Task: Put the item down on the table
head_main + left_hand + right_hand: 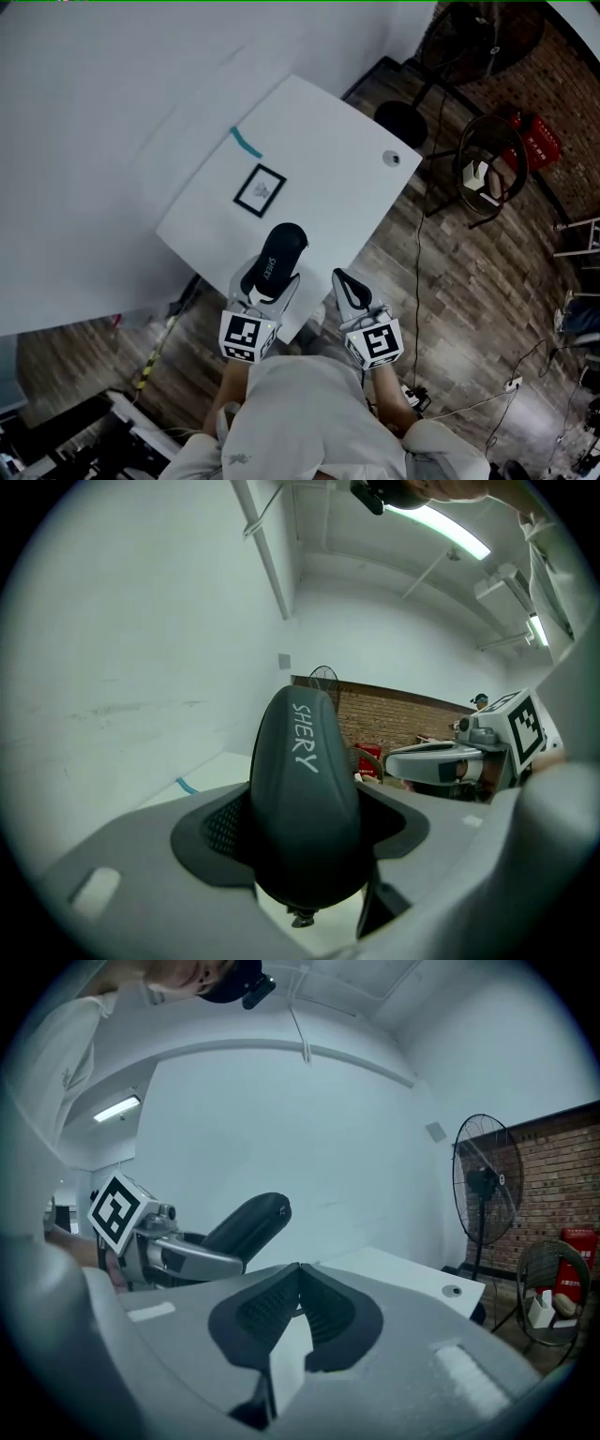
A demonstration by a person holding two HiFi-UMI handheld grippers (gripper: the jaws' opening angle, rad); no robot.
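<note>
My left gripper (pixel 271 278) is shut on a black, rounded oblong item (pixel 278 253) printed with white letters. In the left gripper view the black item (pixel 302 803) fills the space between the jaws and sticks out past their tips, held in the air above the near edge of the white table (pixel 319 131). My right gripper (pixel 344 284) hangs beside it to the right, shut with nothing between its jaws; its tips (pixel 300 1267) meet in the right gripper view. There the black item (pixel 246 1226) shows at the left.
On the table lie a small black-framed picture (pixel 260 190), a teal tape strip (pixel 246 142) and a round grommet (pixel 391 157). Standing fans (pixel 489 169) and a red box (pixel 536 139) stand on the wooden floor at the right. A white wall runs along the left.
</note>
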